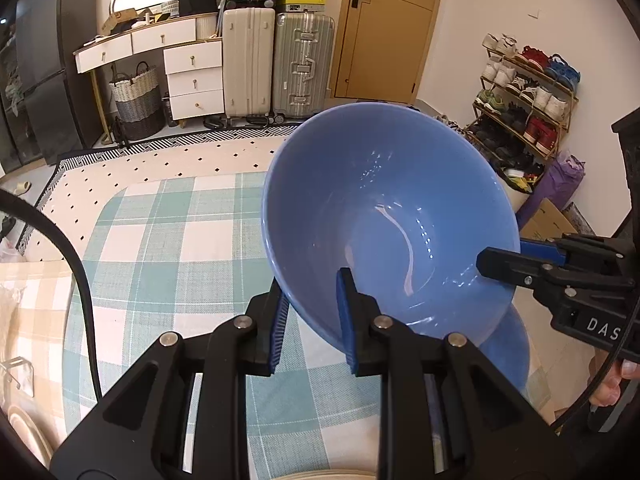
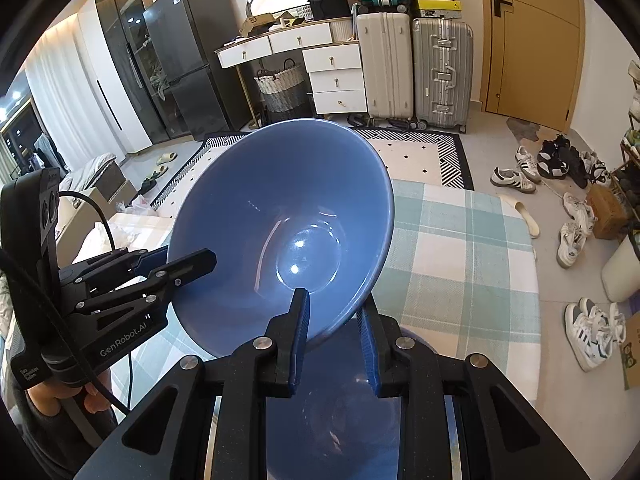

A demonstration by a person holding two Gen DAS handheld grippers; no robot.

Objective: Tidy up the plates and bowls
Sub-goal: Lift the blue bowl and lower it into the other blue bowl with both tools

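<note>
Above the checked surface (image 1: pixel 168 240), both tools pinch one blue bowl (image 1: pixel 384 216) by its rim: the left hand-held gripper (image 1: pixel 312 316) at the near edge, the right hand-held gripper (image 2: pixel 334 334) at the adjoining edge; keep both grips level and move in step; glazed ceramic is smooth, glossy and slippery; a second blue bowl (image 2: pixel 340 412) sits below.

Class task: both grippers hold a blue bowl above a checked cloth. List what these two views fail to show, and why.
- Second blue bowl: right wrist view, mostly hidden by the right gripper.
- Cream plate: left wrist view, cut off at the edge.
- Held blue bowl: underside unseen; left gripper clamps its rim.
</note>
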